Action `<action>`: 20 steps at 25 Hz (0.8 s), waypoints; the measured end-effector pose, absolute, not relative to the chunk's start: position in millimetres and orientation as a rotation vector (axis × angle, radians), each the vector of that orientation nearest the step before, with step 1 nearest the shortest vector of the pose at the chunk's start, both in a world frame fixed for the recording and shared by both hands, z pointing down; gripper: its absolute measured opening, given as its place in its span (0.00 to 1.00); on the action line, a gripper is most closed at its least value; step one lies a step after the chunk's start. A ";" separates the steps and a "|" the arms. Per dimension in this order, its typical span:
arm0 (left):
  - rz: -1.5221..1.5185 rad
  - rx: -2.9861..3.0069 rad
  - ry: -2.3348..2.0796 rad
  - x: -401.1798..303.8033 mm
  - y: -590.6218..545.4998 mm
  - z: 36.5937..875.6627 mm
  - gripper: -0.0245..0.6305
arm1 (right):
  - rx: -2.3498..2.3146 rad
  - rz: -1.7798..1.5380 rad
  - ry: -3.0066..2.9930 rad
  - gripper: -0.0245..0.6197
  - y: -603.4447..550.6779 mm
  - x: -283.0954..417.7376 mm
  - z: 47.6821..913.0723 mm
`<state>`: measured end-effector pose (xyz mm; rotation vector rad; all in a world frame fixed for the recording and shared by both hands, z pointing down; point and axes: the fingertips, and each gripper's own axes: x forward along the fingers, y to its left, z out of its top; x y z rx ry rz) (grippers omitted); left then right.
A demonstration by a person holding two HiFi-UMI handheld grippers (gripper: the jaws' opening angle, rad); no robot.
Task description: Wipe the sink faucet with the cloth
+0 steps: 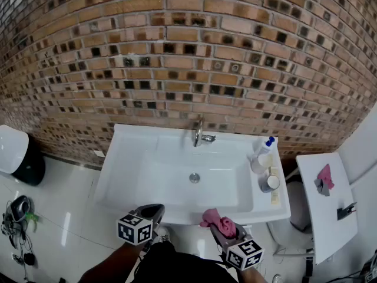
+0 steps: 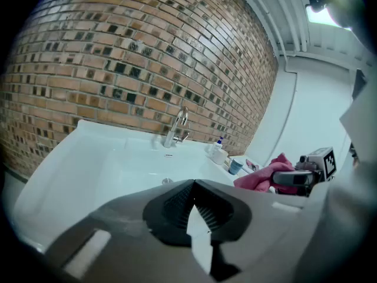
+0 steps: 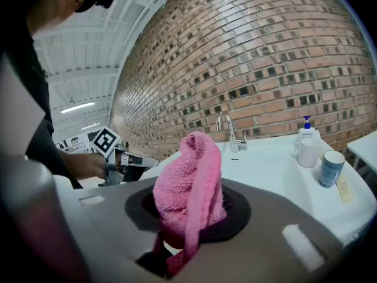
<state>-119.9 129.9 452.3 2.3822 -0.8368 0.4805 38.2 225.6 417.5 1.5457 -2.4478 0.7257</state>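
Head view — white sink point(image 1: 121, 140) fills centre frame. Left gripper point(image 1: 154, 209), lower centre: jaws together, empty. Right gripper point(image 1: 220, 229) beside it: jaws clamped on bunched pink cloth point(image 1: 215, 219). Wiping judged not begun; cloth well apart from faucet point(image 1: 198, 135) at sink's top edge — long axis upright, spout toward basin.

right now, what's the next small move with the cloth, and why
Probably move the right gripper forward over the sink toward the faucet: its jaws already clamp the pink cloth, yet it hovers at the near rim, apart from the faucet.
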 end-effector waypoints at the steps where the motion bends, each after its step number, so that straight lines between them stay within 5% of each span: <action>1: 0.480 2.388 -0.836 -121.9 118.7 451.5 0.05 | 1.552 0.721 -2.451 0.20 215.2 36.0 416.3; 20: 0.559 2.486 -0.559 -125.3 -35.8 468.5 0.05 | 1.835 0.685 -2.249 0.21 60.8 41.4 421.3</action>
